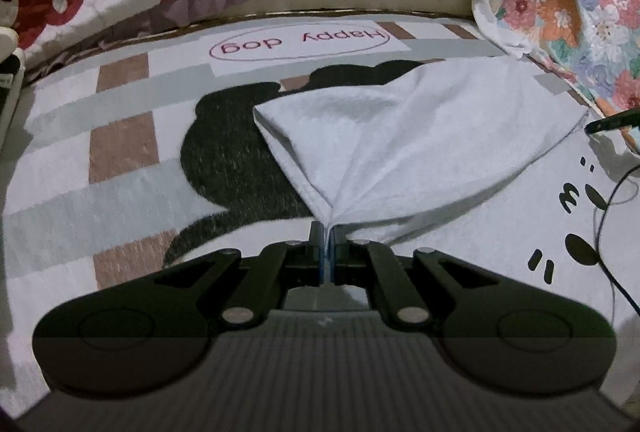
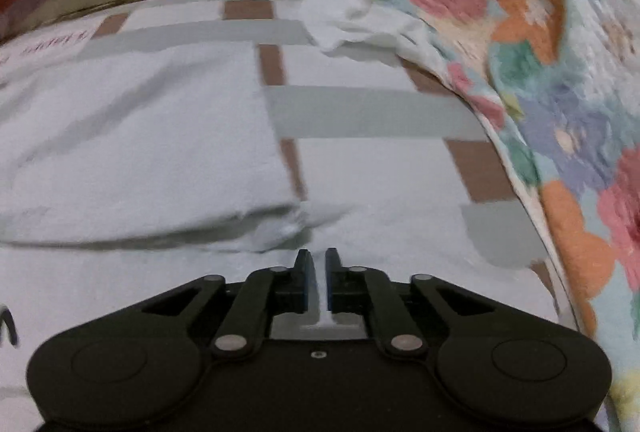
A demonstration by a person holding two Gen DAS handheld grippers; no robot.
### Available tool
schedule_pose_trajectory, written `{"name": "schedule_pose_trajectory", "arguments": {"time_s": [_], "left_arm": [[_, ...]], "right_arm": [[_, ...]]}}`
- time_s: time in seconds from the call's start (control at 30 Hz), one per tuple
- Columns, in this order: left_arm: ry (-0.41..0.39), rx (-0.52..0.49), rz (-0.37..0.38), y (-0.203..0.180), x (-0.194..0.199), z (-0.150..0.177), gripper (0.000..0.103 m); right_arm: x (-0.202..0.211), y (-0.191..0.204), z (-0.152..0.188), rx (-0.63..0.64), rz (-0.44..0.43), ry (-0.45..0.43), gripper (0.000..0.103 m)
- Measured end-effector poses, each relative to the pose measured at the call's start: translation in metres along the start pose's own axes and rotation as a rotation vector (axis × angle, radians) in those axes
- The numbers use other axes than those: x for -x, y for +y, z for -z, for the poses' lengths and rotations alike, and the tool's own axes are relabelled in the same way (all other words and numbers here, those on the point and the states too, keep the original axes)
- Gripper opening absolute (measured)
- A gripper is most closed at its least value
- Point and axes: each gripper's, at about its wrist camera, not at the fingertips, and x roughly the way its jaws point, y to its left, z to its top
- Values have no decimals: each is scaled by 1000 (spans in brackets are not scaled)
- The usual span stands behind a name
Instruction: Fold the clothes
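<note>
Patterned rug point(image 1: 120, 160) carries the white garment point(image 1: 400, 136), spread right of centre near the floral quilt point(image 1: 592, 12). Left gripper point(image 1: 328, 232) low, level, jaws pinched tight on a gathered garment corner. Right gripper point(image 2: 318, 256) low at the garment's near edge, jaws slightly parted, holding nothing.

White garment point(image 1: 404, 136) lies on a grey-, brown-and-white checked mat point(image 1: 120, 136) beside a floral quilt point(image 2: 560, 72).
</note>
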Motion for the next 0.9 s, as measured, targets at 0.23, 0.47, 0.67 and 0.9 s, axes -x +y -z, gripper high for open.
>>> {"name": "schedule_pose_trajectory", "arguments": {"time_s": [0.23,0.47,0.67,0.9], "left_arm": [[14,-4,-2,-1,-4,-1,2],[32,-13,-3,-4,-7,2,2],[48,-14,0,-5,-12,5,2],[59,-28,-3,-7,-14,5,2]], "right_arm": [[20,-31,-40,-402,-148,-46,17],[-35,55,-85,88,-154,235,24],[-45,45,-81,164,-165,360,25],[-41,25,-62,183,-214,429,25]]}}
